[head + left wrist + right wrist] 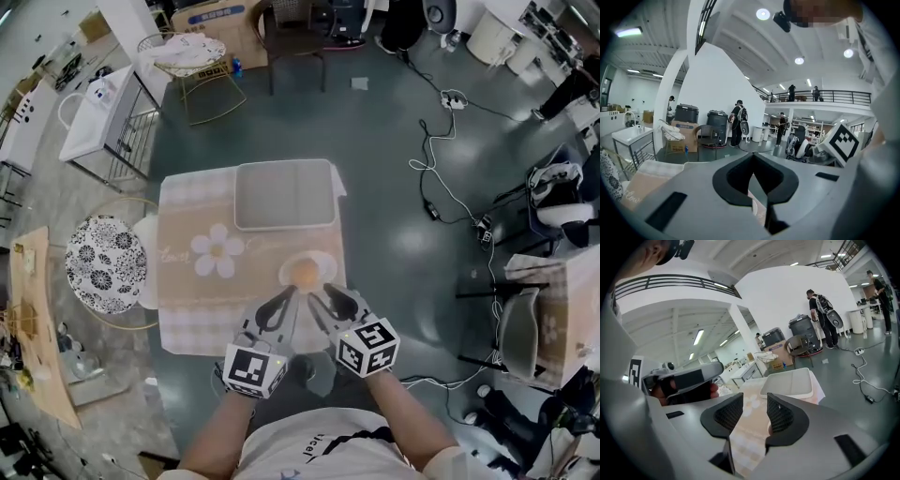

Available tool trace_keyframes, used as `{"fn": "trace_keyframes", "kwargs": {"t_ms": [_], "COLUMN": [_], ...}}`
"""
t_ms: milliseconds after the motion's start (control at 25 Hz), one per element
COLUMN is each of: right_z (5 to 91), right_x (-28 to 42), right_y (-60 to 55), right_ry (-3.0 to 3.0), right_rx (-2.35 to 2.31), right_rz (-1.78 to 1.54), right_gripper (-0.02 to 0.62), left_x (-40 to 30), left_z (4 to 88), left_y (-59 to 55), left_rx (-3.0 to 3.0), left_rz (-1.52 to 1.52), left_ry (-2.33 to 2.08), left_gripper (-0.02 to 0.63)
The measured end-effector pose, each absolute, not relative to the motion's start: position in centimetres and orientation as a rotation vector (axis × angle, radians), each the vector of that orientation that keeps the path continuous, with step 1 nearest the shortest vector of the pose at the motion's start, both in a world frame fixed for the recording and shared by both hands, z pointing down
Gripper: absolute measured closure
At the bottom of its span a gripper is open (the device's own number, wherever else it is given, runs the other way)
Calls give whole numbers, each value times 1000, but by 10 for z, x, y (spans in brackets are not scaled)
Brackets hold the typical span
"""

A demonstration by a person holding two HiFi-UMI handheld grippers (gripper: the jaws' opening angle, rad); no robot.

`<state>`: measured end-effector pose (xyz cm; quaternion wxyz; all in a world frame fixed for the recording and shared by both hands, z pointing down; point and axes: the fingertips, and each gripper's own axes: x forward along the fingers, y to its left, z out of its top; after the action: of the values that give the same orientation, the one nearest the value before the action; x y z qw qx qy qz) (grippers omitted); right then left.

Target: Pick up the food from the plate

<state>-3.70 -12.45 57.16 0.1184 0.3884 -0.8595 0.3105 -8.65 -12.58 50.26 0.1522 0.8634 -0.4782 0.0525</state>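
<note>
A round orange piece of food (303, 273) lies on a small white plate (324, 262) near the front edge of a table covered with a beige flower-print cloth (192, 281). Both grippers hover just in front of the plate, pointing at it. My left gripper (285, 296) (753, 161) is to the plate's left, its jaw tips together with nothing between them. At the plate's right, my right gripper (320, 293) (754, 405) has a clear gap between its pads (780, 414), and only the cloth shows through it.
A grey rectangular tray (285, 194) (787, 380) sits on the table behind the plate. A round patterned stool (108, 262) stands left of the table, a chair (520, 333) to the right. Cables (439, 178) trail over the floor. People (737, 123) stand far off.
</note>
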Motion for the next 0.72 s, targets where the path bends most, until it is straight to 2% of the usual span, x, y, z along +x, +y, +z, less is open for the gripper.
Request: {"fn": "trace_keyframes", "kwargs": {"t_ms": [720], "right_z": [719], "right_x": [-30], "right_y": [-156], "right_ry": [-2219], "right_rx": [1223], "right_rz": [1441], "right_gripper": [357], "left_x": [-93], "left_z": [597], "left_y": [-157], "left_rx": [2426], "left_rz": [266], "left_ry": [-1364], "left_gripper": [601]}}
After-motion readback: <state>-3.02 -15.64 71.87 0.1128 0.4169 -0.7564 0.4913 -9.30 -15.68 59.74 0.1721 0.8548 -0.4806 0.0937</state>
